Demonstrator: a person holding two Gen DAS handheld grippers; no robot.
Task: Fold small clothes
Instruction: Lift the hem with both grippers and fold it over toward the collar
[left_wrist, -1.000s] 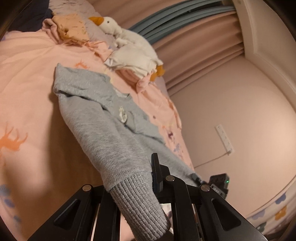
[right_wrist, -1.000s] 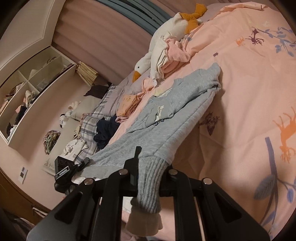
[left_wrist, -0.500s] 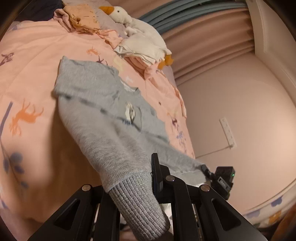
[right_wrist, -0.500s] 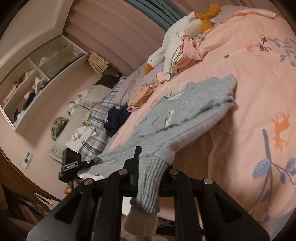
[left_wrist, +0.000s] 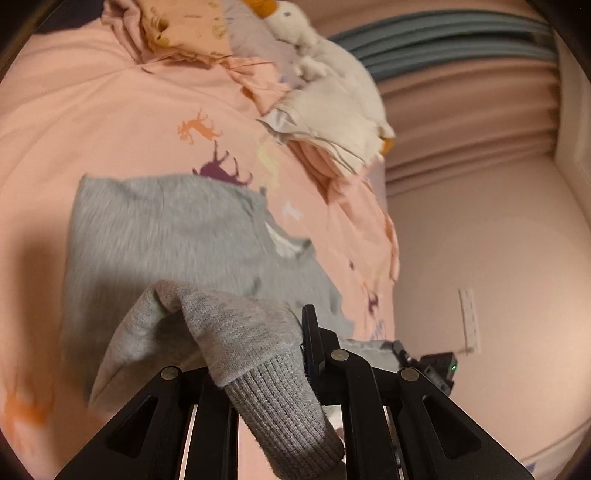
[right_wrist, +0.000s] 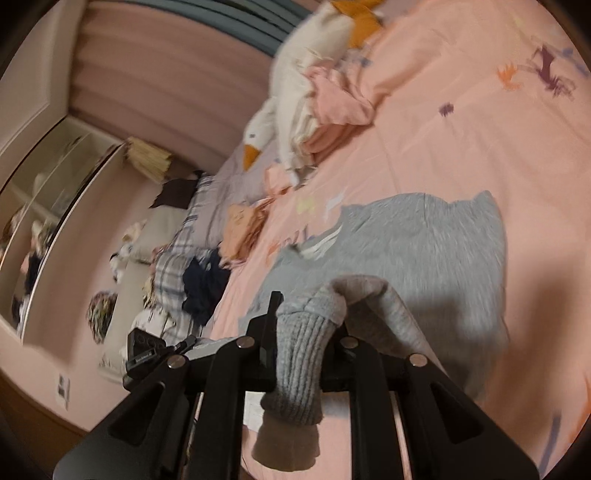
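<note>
I have the grey sweater (left_wrist: 177, 229) spread on the pink bed (left_wrist: 92, 122), its neckline end toward the plush goose (left_wrist: 332, 92). My left gripper (left_wrist: 258, 362) is clamped on one ribbed corner of the hem, my right gripper (right_wrist: 306, 332) on the other, both fingers pinched tight on knit. The lifted hem sits on the near side of the body, away from the goose, and the sweater's long axis runs straight toward it. Both hands look equally placed, so I judge the fold goes gooseward.
</note>
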